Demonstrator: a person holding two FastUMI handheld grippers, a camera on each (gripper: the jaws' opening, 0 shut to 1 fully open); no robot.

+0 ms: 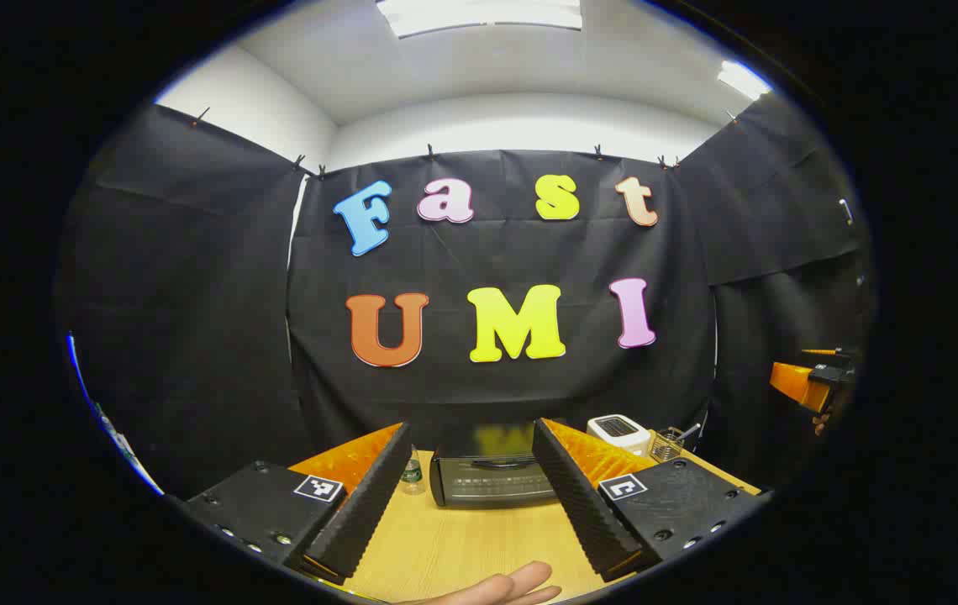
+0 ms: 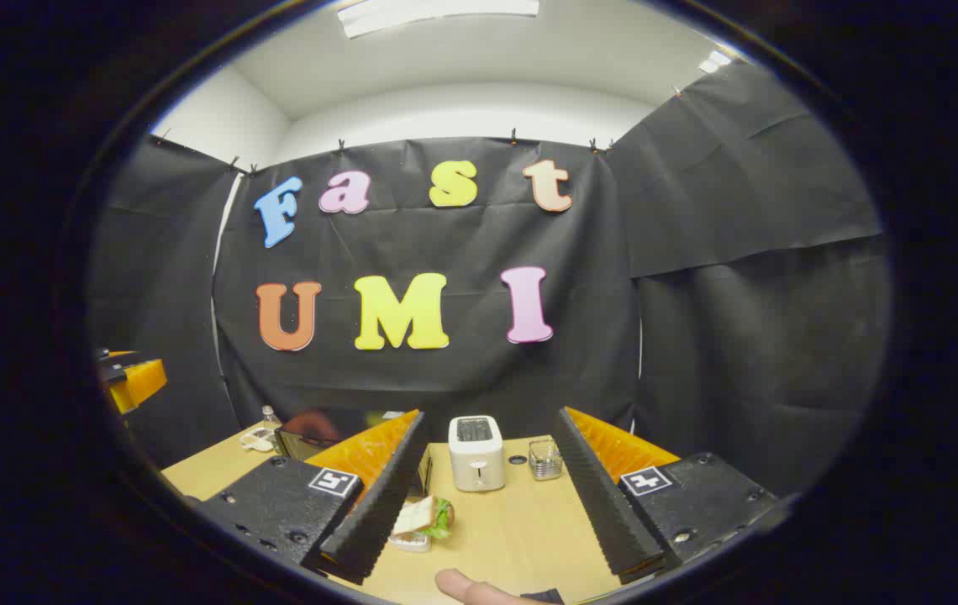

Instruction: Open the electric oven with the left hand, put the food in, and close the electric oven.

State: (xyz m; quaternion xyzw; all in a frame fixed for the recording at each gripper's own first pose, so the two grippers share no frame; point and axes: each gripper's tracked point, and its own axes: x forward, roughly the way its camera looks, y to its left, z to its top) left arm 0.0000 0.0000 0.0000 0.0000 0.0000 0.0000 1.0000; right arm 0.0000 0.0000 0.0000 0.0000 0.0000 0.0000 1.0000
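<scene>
Pale wood desk (image 1: 445,546) carries the black oven (image 1: 492,477) at its back, door shut, straight ahead of your left gripper (image 1: 466,504), whose fingers stand wide and empty. Opening is the step in hand: reach for the door handle. The sandwich (image 2: 424,517) lies near your right gripper (image 2: 487,512), equally wide.

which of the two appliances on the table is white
The toaster, slots on top, right of the oven, which is black with a front door.

Black electric oven (image 1: 492,477) sitting shut at the table's back, sandwich (image 2: 424,517) lying flat on the wood nearer front
</scene>
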